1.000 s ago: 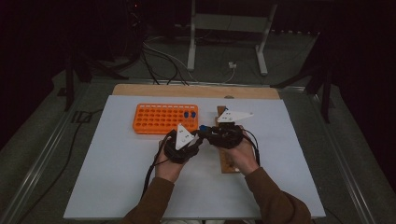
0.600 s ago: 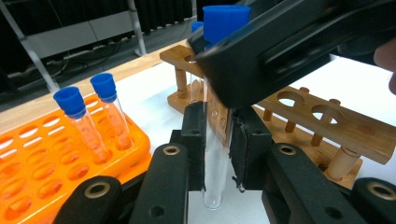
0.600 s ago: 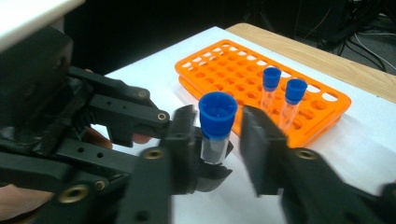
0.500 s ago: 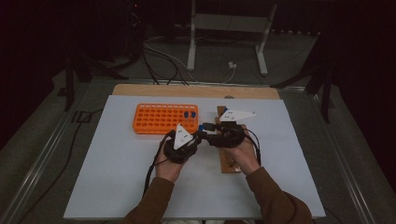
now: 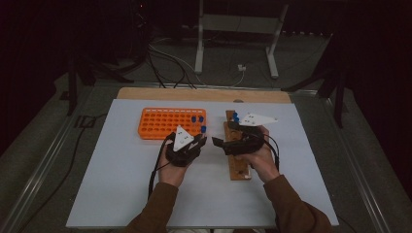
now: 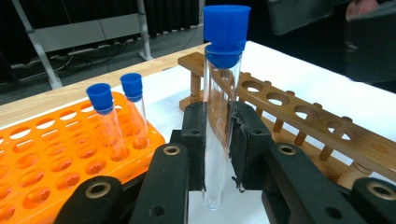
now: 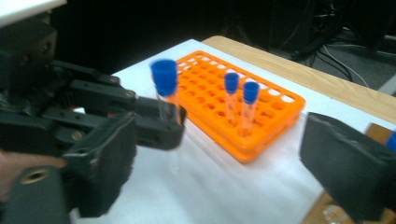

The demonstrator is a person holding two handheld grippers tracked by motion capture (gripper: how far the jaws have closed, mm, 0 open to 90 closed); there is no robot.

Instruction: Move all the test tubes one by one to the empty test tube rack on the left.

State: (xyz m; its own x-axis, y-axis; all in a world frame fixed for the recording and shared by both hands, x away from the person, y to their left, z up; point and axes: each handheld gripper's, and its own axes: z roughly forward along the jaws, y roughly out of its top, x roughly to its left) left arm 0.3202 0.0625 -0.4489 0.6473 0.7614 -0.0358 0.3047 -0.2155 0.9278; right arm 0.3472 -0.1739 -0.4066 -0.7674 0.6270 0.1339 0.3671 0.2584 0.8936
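A clear test tube with a blue cap stands upright between the pads of my left gripper, which is shut on its glass body. In the high view the left gripper is just in front of the orange rack, the tube's cap showing above it. My right gripper faces it from the right, over the wooden rack. Its jaws have just been opening and stand wide apart with nothing between them. The held tube is beyond them.
Two blue-capped tubes stand in the orange rack's near-right holes. The wooden rack has a row of empty holes and a blue-capped tube at its far end. A white mat covers the table.
The right gripper's jaws have spread apart and let go of the tube, which stays in the left gripper. Both hands have kept their places.
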